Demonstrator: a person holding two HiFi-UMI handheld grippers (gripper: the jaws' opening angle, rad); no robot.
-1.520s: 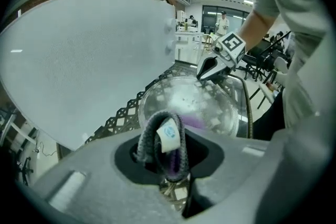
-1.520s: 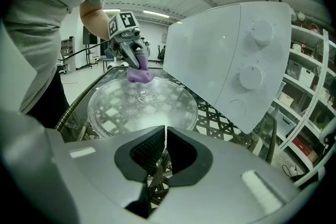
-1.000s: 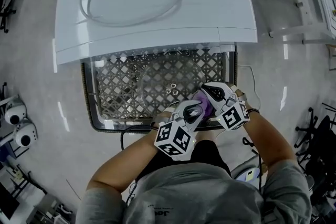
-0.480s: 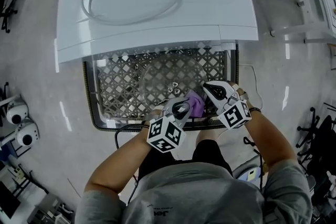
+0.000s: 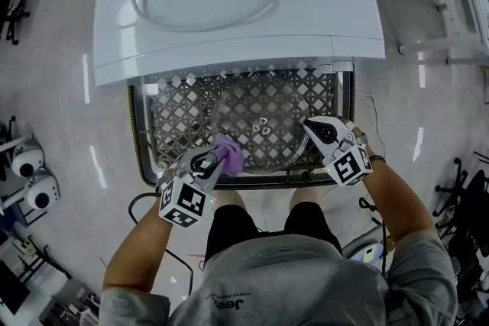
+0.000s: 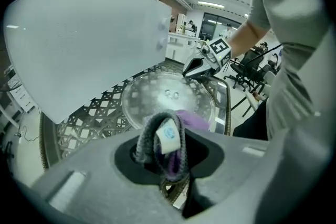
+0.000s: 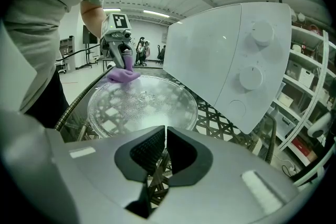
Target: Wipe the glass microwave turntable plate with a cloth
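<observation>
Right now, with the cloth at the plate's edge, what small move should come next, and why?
Probably sweep the left gripper rightward across the glass plate. Its jaws grip the purple cloth, which rests on the plate's near-left rim, so most of the glass lies beyond it.
</observation>
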